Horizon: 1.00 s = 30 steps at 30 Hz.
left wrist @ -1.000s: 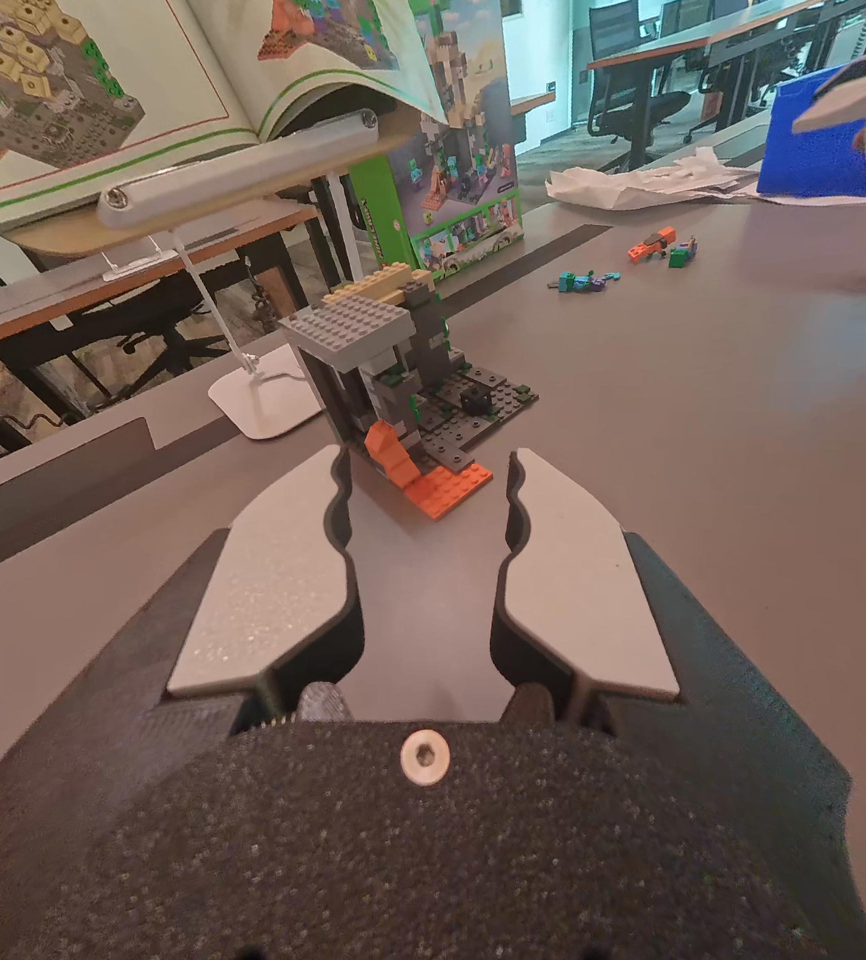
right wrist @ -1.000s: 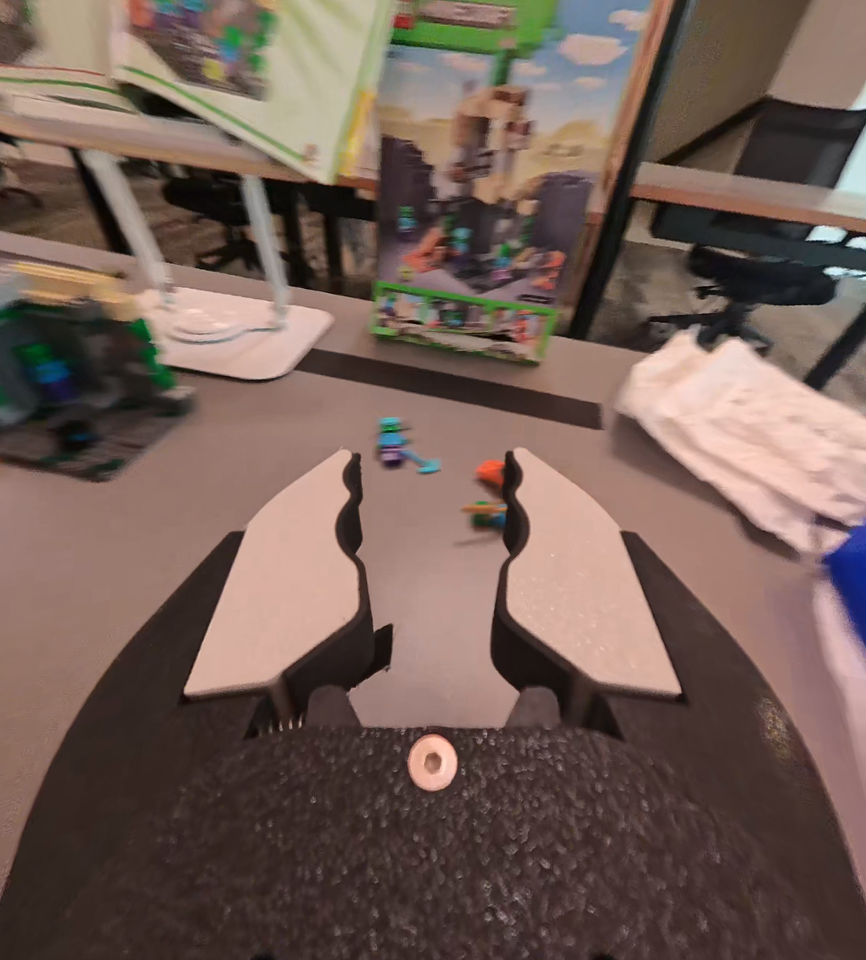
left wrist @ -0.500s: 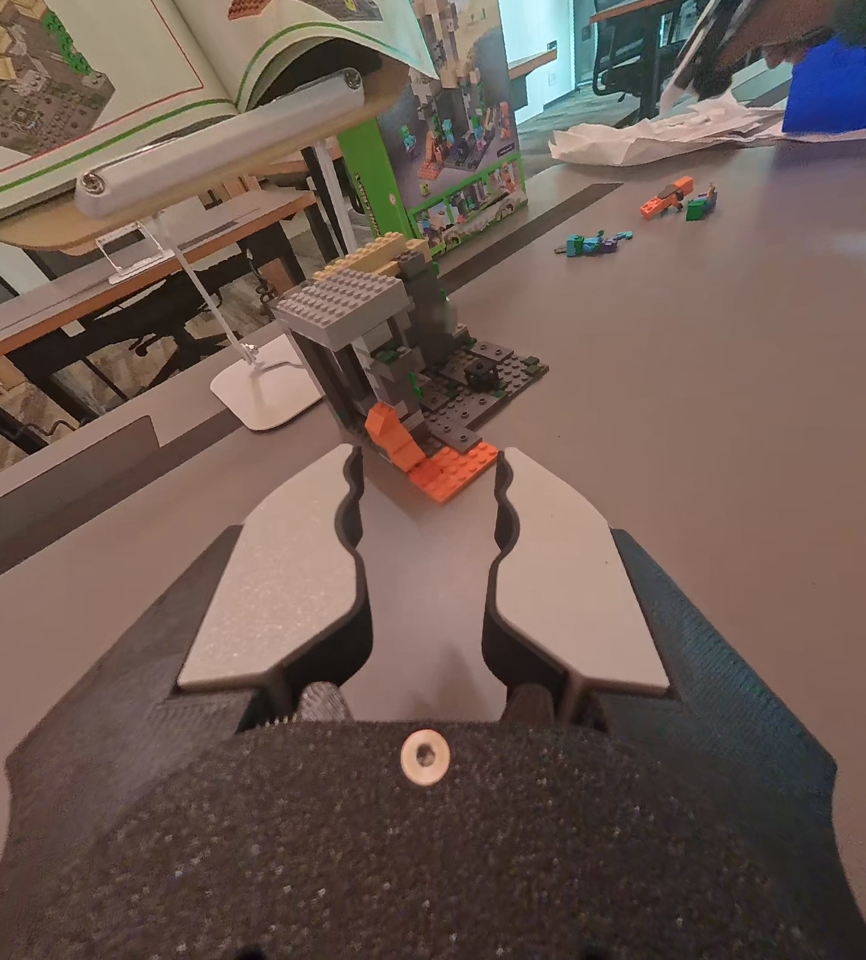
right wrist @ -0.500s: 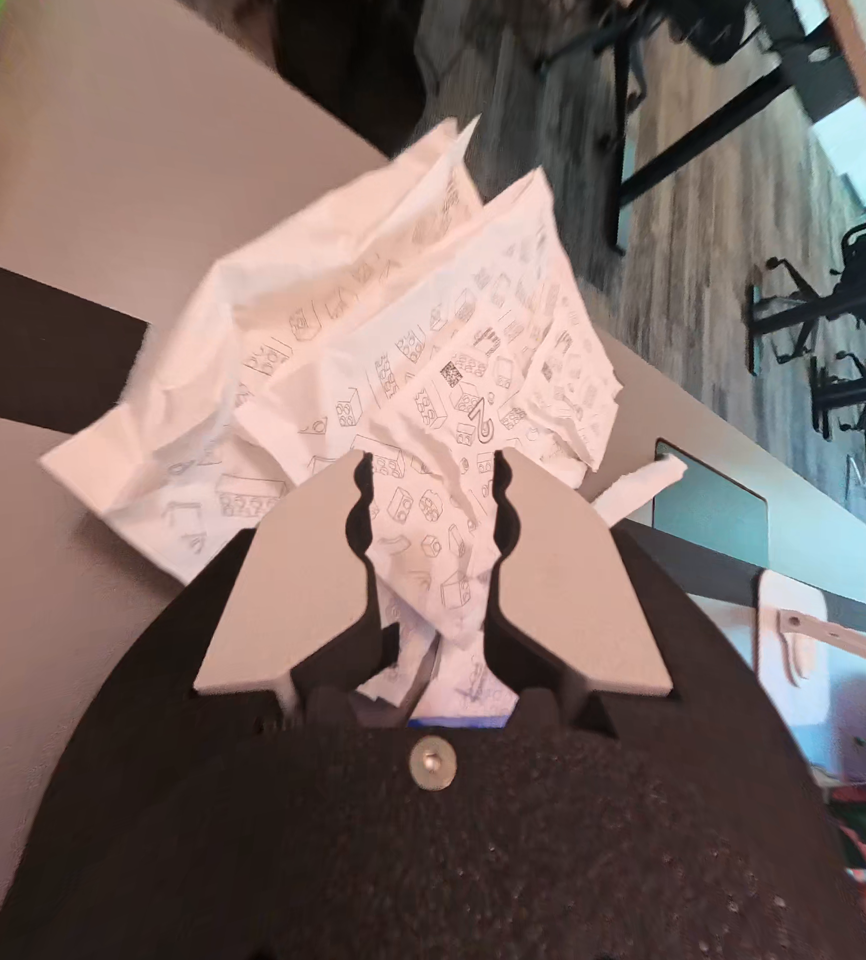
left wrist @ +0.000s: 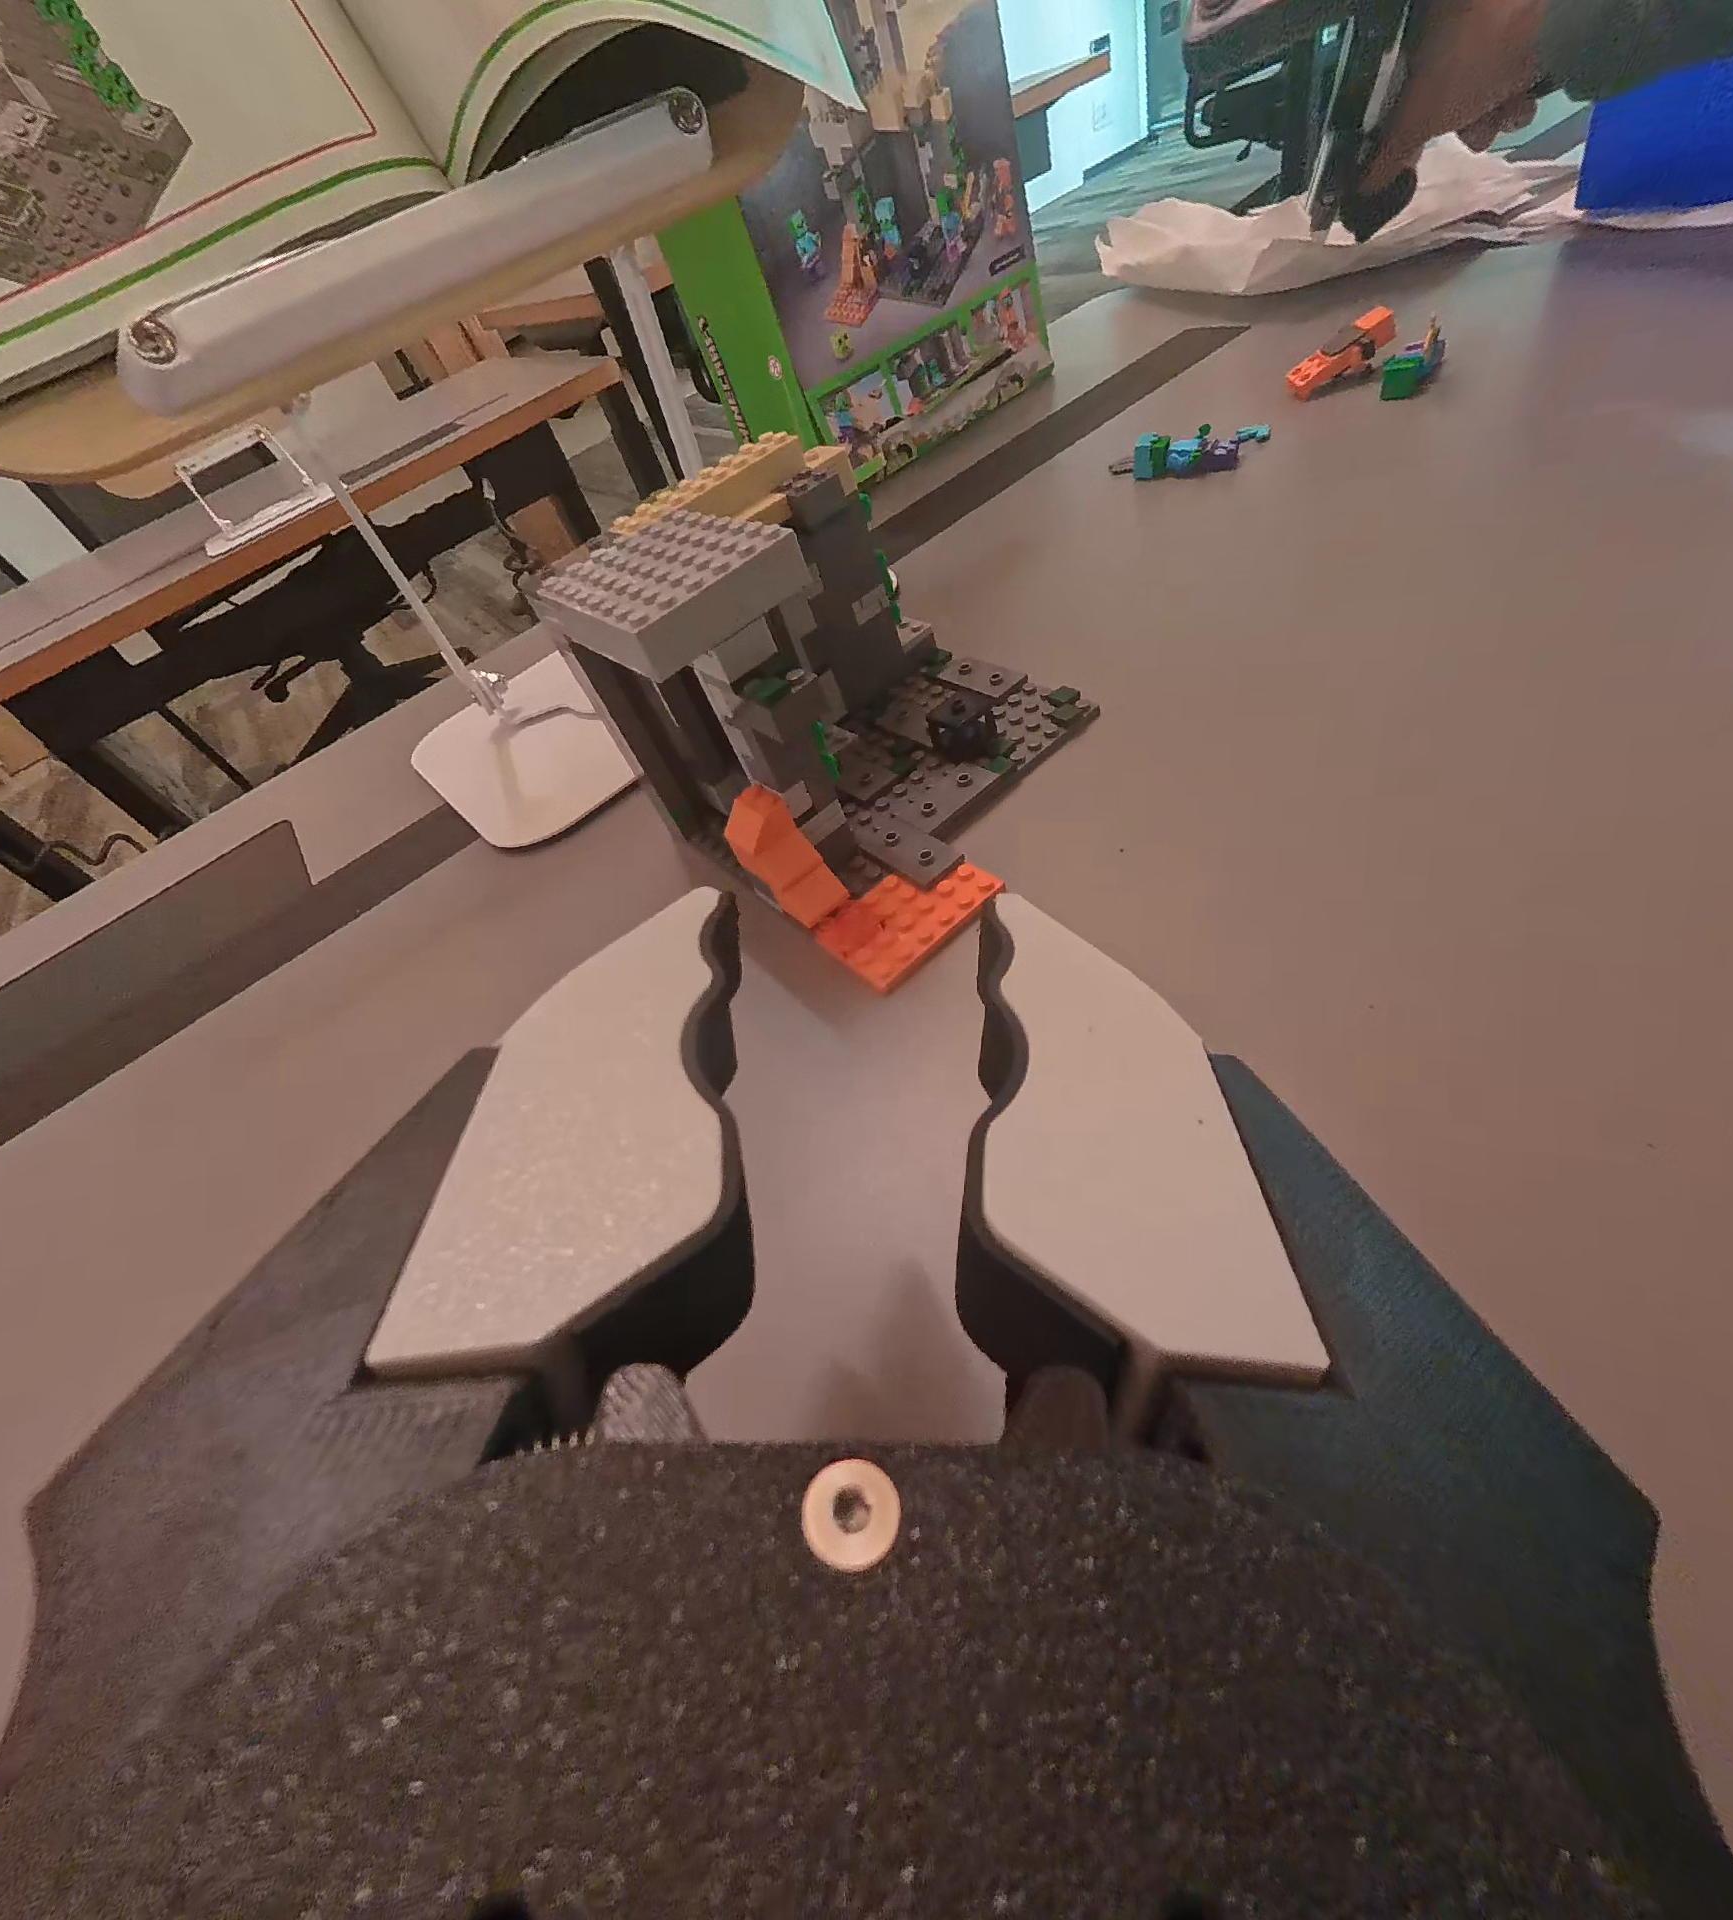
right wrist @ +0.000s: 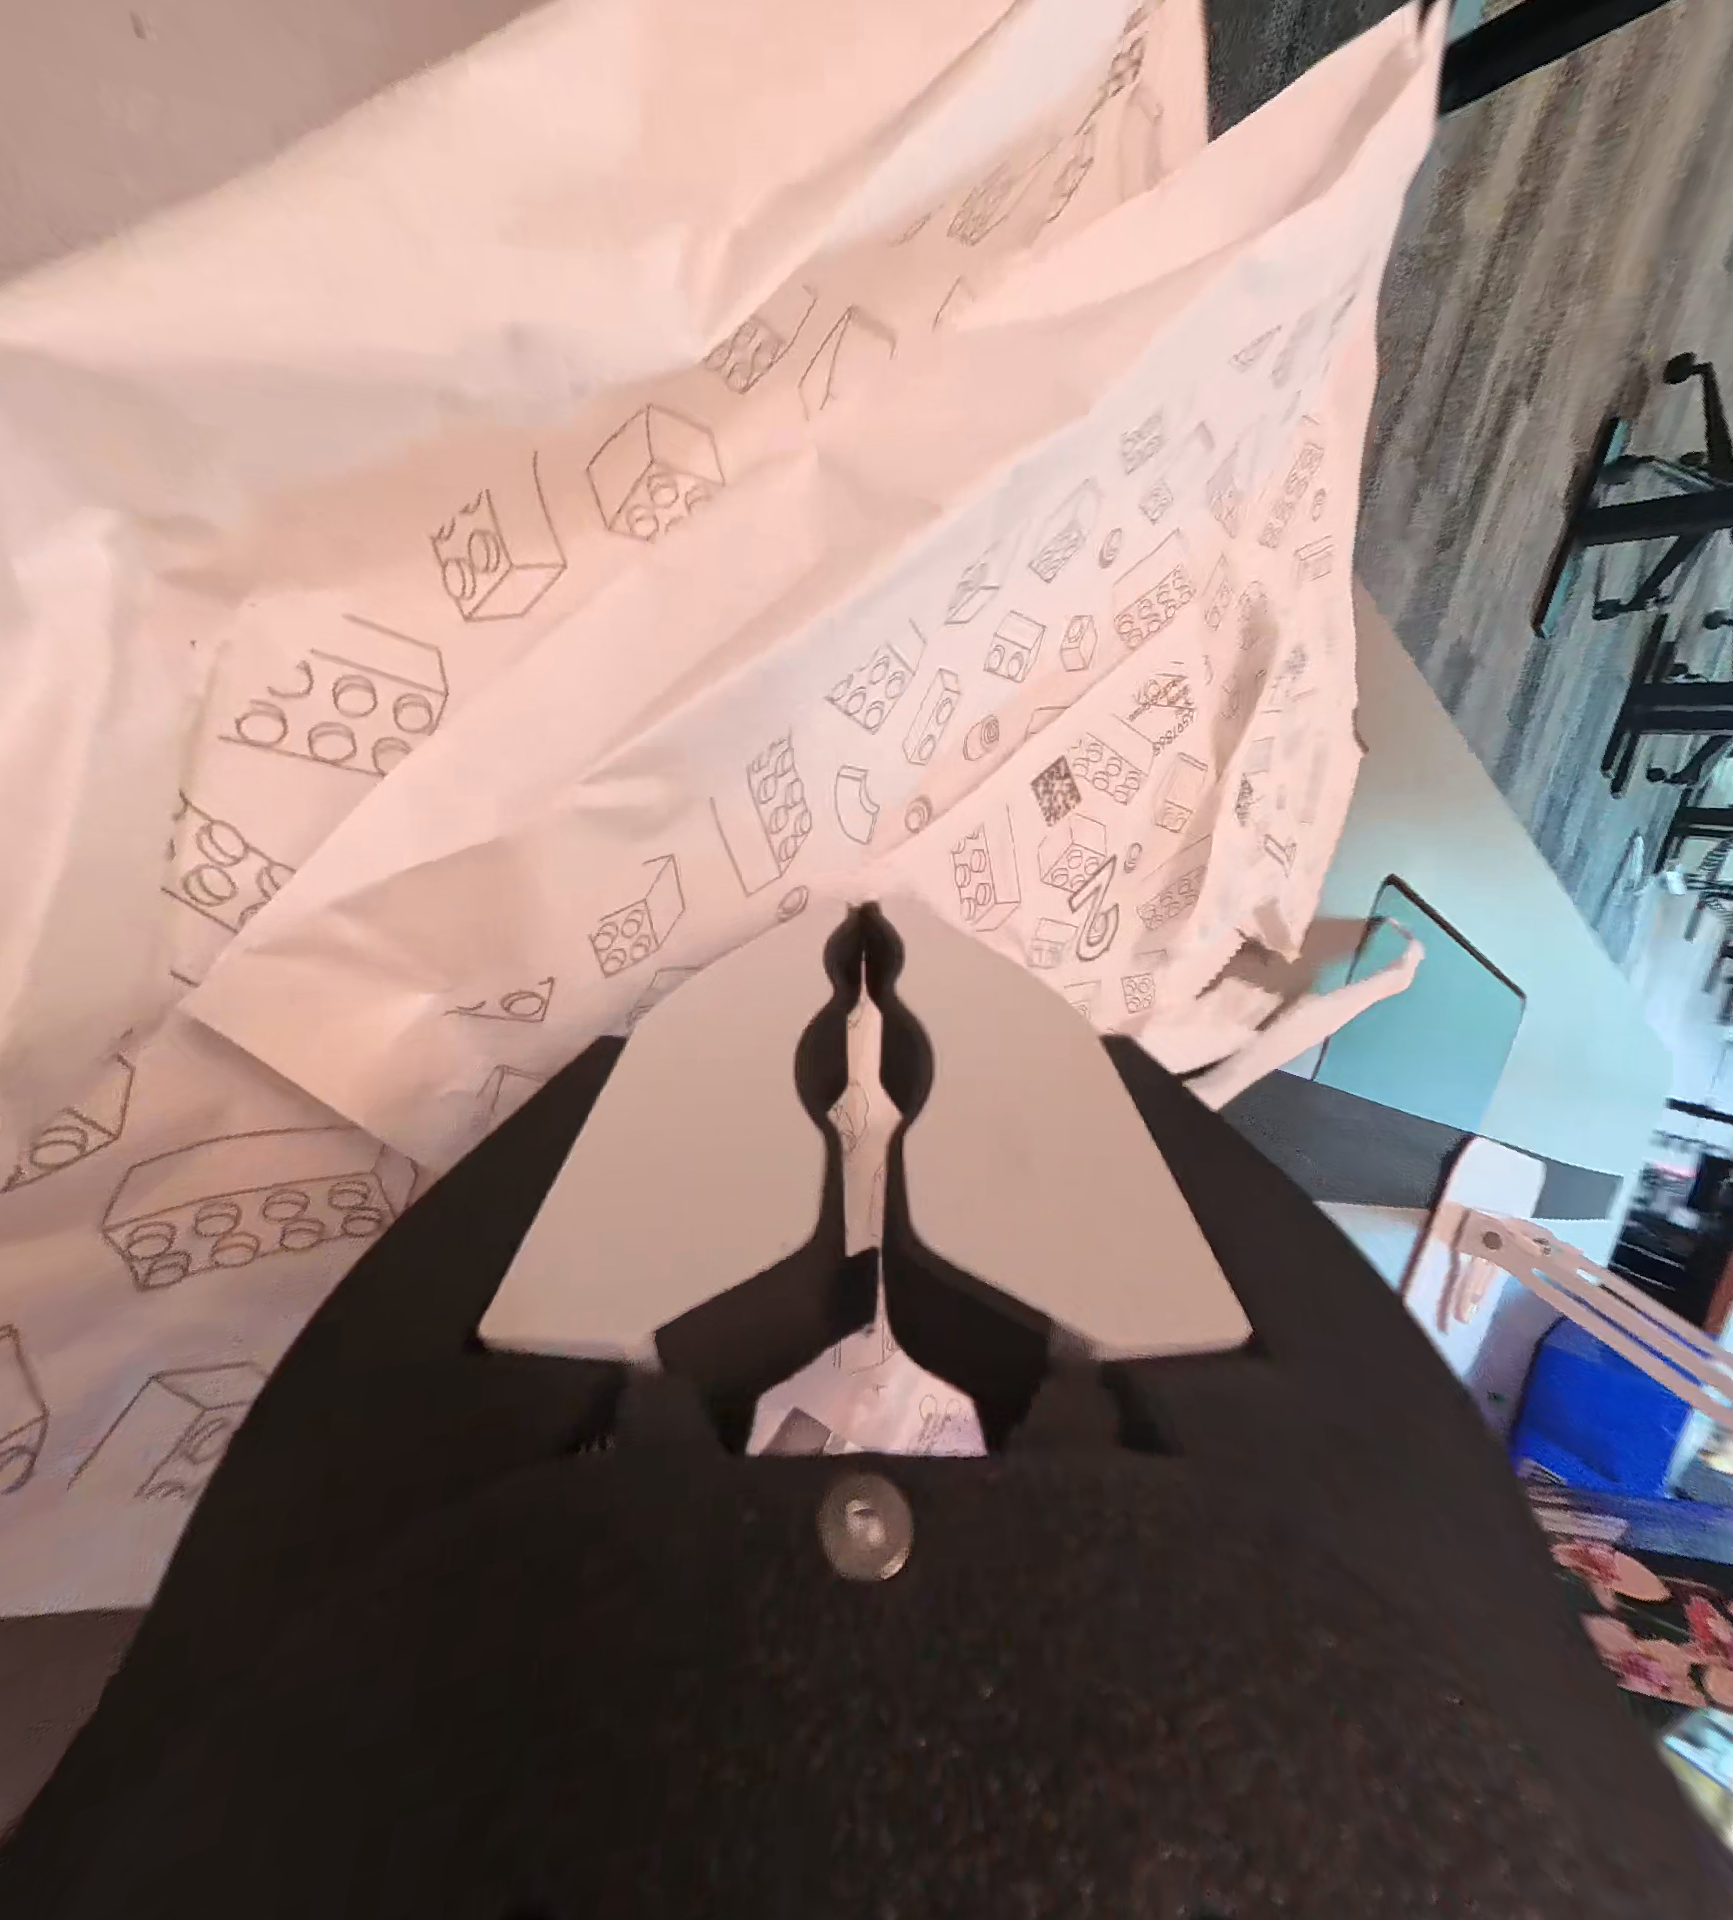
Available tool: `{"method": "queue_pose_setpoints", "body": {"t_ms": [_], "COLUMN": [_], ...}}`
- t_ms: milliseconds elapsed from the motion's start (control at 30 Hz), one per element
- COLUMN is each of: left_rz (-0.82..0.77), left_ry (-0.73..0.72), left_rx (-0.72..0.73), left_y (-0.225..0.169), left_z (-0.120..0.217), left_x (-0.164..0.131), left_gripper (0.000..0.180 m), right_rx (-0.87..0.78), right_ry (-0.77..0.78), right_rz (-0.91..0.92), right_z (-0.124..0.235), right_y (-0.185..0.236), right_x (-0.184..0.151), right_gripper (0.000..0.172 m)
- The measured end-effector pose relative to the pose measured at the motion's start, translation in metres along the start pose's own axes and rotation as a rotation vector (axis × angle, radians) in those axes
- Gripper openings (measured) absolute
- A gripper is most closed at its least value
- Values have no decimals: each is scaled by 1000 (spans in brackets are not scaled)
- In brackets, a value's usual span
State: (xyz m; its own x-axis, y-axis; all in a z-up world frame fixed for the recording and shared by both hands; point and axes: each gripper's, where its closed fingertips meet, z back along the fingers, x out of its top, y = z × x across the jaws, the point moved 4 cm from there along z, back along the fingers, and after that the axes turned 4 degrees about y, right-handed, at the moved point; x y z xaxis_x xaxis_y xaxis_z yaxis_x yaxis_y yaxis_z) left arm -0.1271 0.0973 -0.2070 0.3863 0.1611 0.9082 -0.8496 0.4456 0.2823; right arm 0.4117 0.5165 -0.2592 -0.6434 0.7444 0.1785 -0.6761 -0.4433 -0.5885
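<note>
closing in on the brick model [left wrist: 810, 717], the left gripper [left wrist: 851, 914] is narrowing its gap, fingers apart and empty just short of the orange plate [left wrist: 903, 930] on the worktop [left wrist: 1361, 831]. the right gripper [right wrist: 864, 920], now swung away from the small figures [left wrist: 1189, 454], is pinching a fold of thin white printed paper bag [right wrist: 633, 520]; it looks light, limp and easily torn, so a bunched fold is the safer hold. that gripper is rolling sideways, bag draping over it.

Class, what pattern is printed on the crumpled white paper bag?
Grey outline drawings of toy bricks on the crumpled white paper bag; clearest in the right wrist view.
</note>
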Motion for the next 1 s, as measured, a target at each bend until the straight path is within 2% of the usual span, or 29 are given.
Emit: {"method": "queue_pose_setpoints", "body": {"t_ms": [33, 133, 367, 467, 667, 700, 733, 800, 900, 1000], "left_rz": [-3, -12, -33, -41, -55, -54, -54, -51, -54, -58], "left_ry": [2, 9, 18, 20, 26, 28, 30, 34, 39, 38], "left_rx": [1, 1, -5, -10, -11, -9, -8, -5, -3, -3], "left_y": [0, -1, -4, -5, -7, -6, -6, -5, -5, -6], "left_z": [0, -1, -2, -2, -2, -3, -3, -3, -4, -4], "left_x": [0, -1, -2, -2, -3, -3, -3, -3, -4, -4], "left_gripper": [43, 42, 39, 38, 37, 37, 37, 37, 37, 37], "right_rx": [-16, -21, 129, 175, 227, 235, 224, 251, 197, 216], "right_ry": [5, -6, -209, -252, -207, -184, -147, -36, 2, 45], "right_rz": [25, 37, -180, -241, -413, -450, -501, -554, -622, -654], "right_z": [-2, 1, 53, 69, 59, 54, 47, 31, 15, -1], "right_y": [1, 2, -19, -30, -38, -39, -42, -41, -51, -46], "right_x": [-1, -1, 12, 11, 13, 15, 15, 12, 10, 6], "right_gripper": [0, 0, 0, 0, 0, 6, 44, 64, 64, 67]}}
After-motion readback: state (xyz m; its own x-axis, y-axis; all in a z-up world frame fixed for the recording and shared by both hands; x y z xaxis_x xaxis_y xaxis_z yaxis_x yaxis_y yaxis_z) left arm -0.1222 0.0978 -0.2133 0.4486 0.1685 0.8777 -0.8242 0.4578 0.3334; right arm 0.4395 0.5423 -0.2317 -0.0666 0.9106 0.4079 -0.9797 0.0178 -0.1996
